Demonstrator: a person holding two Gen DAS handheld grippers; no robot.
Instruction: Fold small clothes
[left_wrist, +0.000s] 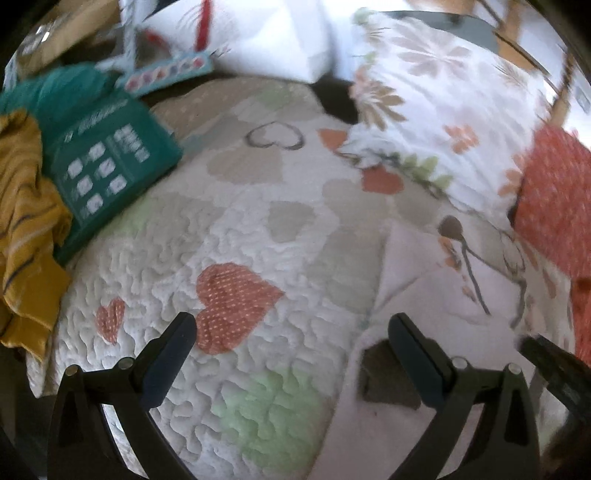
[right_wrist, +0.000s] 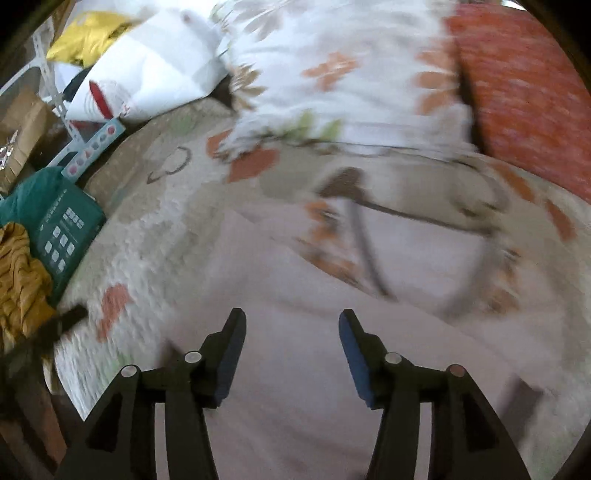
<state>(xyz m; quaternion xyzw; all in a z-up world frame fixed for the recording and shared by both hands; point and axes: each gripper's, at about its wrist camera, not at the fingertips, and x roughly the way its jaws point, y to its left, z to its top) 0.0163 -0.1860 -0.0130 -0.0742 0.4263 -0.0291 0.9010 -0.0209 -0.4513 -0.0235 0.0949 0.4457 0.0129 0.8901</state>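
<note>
Pale pink garment (right_wrist: 295, 369) spread flat on heart-print quilt (left_wrist: 258, 229), directly beneath right gripper (right_wrist: 291, 325); off to lower right of left gripper (left_wrist: 291, 328). Both sets of jaws parted, holding nothing. Right hand nearer. Long axis unclear through blur.

Left gripper (left_wrist: 291, 332) and right gripper (right_wrist: 291, 326) both tilt downward — jaws apart, nothing held.

We see a heart-patterned quilted bed (left_wrist: 258, 236), pale pink garment (left_wrist: 436, 295), floral pillow (left_wrist: 443, 110), teal package (left_wrist: 107, 162), mustard cloth (left_wrist: 26, 229) lying on it.
</note>
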